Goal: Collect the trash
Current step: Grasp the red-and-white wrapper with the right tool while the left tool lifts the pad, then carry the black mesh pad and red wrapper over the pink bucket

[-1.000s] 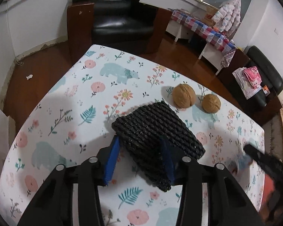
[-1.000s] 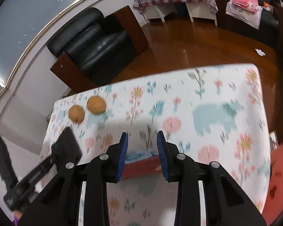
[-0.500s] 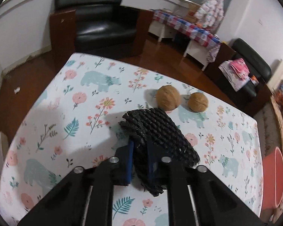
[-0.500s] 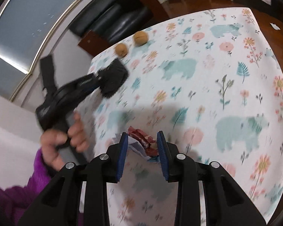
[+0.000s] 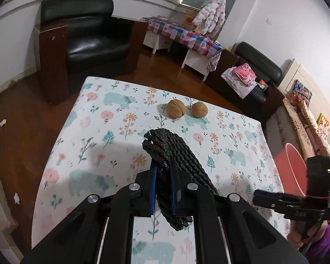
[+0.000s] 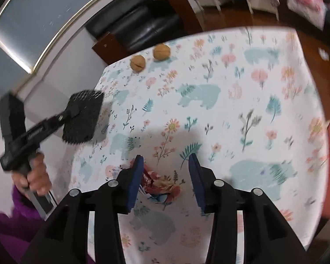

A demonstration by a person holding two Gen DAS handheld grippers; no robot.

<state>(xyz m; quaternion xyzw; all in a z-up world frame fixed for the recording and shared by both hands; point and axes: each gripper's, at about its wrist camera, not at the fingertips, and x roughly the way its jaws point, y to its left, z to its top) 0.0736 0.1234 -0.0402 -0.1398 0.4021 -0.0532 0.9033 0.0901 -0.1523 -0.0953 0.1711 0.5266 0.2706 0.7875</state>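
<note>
Black ribbed foam netting (image 5: 176, 167), a crumpled mesh sleeve, sits clamped between the blue pads of my left gripper (image 5: 164, 187); the jaws are pressed nearly together on it. From the right wrist view I see that sleeve (image 6: 82, 116) raised clear of the bench at the far left, with a bare hand (image 6: 36, 176) and a purple sleeve (image 6: 4, 226) on the handle below it.

My right gripper (image 6: 165, 176) hangs over the near edge of the bench, its jaws apart and opening. A crumpled red and orange printed wrapper (image 6: 159, 183) lies on the cloth between them, close to the left pad, and I cannot tell whether that pad touches it; the right pad is clear of it.

The bench itself wears a white cloth printed with pale blue bears, flowers and leaves (image 5: 112, 129). Two tan walnuts (image 5: 176, 109) rest side by side near its far edge, well apart from both grippers. Off the right edge of the bench, low down, stands a round salmon-red plastic bucket (image 5: 290, 167). A black leather armchair (image 5: 85, 37) sits beyond the far end on the wooden floor.
</note>
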